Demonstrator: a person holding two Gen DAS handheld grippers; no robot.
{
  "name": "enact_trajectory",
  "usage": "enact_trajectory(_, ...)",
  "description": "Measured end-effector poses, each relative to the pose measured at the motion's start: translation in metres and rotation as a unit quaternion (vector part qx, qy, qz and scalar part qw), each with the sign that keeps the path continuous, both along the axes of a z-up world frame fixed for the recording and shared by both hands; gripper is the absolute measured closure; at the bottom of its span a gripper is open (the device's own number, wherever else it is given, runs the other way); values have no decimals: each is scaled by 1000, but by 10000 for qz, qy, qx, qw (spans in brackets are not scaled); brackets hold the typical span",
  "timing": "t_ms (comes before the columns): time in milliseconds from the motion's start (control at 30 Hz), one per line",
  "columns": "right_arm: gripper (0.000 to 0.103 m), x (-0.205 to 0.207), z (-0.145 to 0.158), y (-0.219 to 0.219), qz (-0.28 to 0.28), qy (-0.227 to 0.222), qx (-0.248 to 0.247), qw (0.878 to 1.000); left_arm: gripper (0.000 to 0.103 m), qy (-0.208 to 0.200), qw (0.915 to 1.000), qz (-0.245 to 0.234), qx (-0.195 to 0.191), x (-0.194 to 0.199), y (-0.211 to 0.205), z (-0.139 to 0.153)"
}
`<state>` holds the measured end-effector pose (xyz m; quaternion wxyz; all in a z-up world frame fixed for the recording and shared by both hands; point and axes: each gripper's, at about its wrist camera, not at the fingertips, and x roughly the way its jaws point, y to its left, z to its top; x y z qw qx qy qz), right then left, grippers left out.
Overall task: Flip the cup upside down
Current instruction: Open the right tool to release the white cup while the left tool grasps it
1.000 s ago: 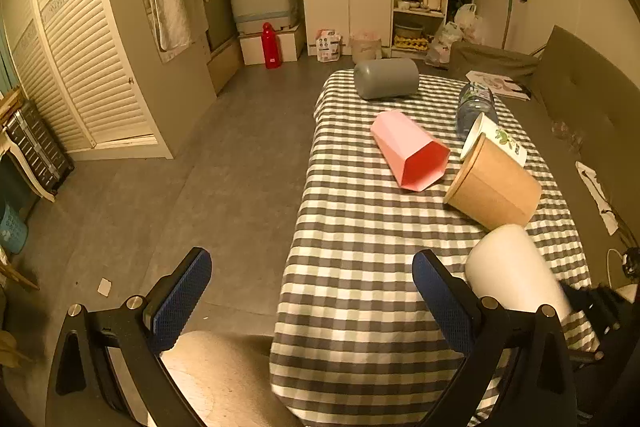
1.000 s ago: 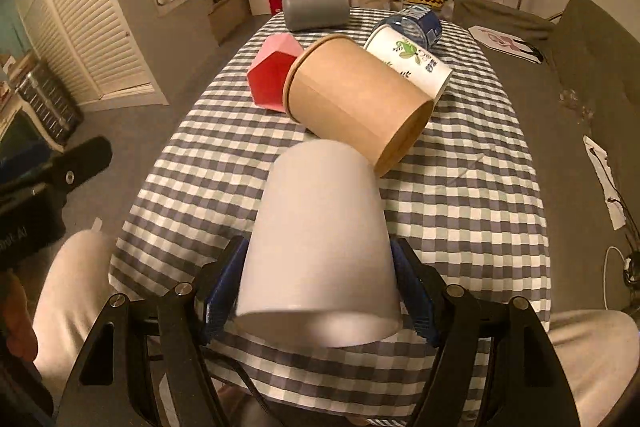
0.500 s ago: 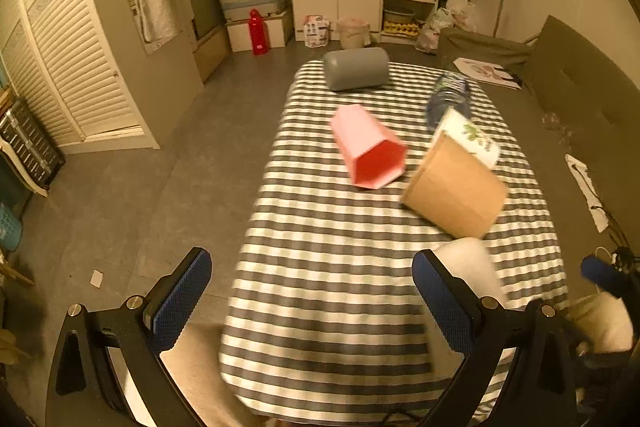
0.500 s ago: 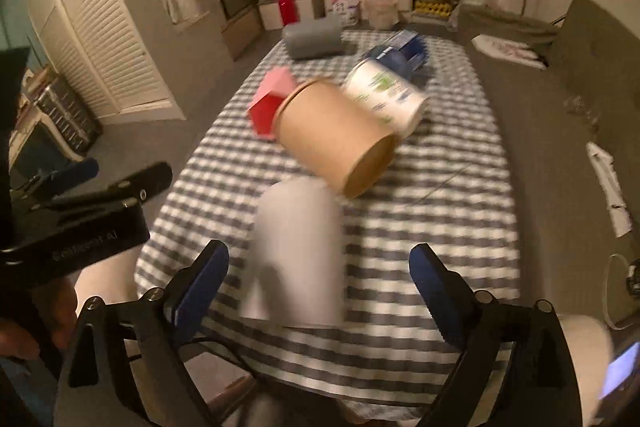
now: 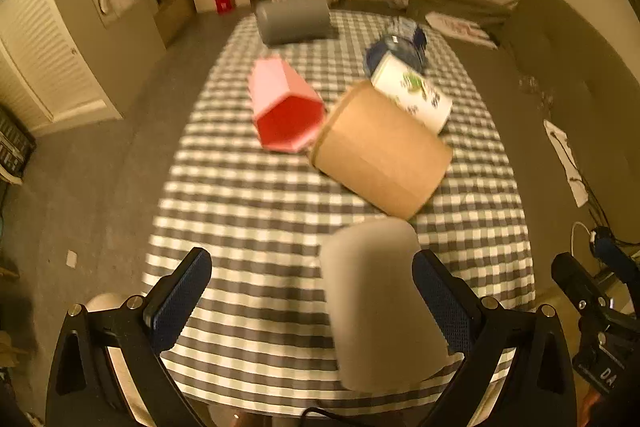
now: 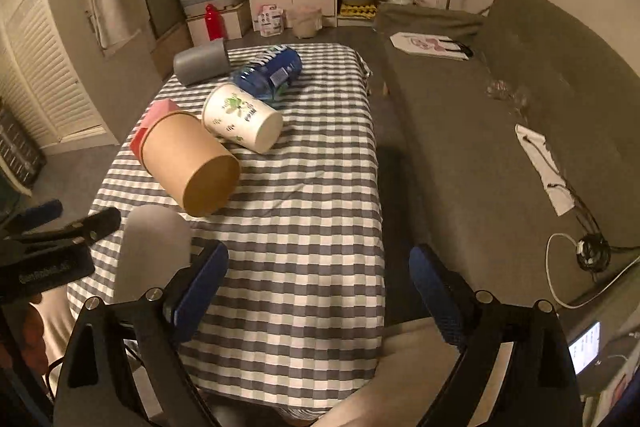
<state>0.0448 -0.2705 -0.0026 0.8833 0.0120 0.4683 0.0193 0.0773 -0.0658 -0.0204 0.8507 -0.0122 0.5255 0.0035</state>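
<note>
Basically, the white cup (image 5: 376,303) sat at the near edge of the checked table (image 5: 240,203), right in front of me. Both views were blurred, so I read it with caution. Its closed, rounded end pointed up and slightly away, with the wider end down on the cloth. I judged its long axis near vertical and the cup already mouth-down, but I couldn't see the rim.

The left gripper (image 5: 310,263) was spread wide, holding nothing. The cup stood inside that gap, well off-centre, just beside the right-hand finger (image 5: 436,299). I couldn't tell whether pad and wall touched. The left-hand finger was well apart from it.

The right gripper (image 6: 320,253) was also wide and empty, with only bare cloth between its fingers. From that camera the cup lay to the left, outside its left-hand finger. So the left gripper was the nearer tool, and any regrasp would have meant sliding it right to centre the cup.

Just beyond the cup lay the brown paper tub (image 5: 380,151) on its side, close enough to get clipped. Past that, the pink hexagonal cup (image 5: 286,107) lay left and the printed paper cup (image 5: 412,95) right, both tipped over. The blue bottle (image 6: 272,71) lay behind the printed one. Farthest off was the grey cylinder (image 5: 294,19), near the far edge.
</note>
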Motion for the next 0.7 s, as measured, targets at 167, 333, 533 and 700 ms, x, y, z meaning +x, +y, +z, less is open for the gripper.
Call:
enact_trajectory(167,11,1,-12,5,84,107,50,9999,1,338,9991,-148,-209,9,-10,-15)
enact_trajectory(333,11,4,-17,6,133,150,102,9997,2,590,9974,-256,-328,18,-19,-26)
enact_trajectory(533,11,6,-20,5,114,185,117,9997,10,825,9945,-438,-477,24,-27,-37)
enact_trajectory(700,11,9,-22,6,91,233,92,9996,24,1022,9915,-437,-678,28,-24,-45)
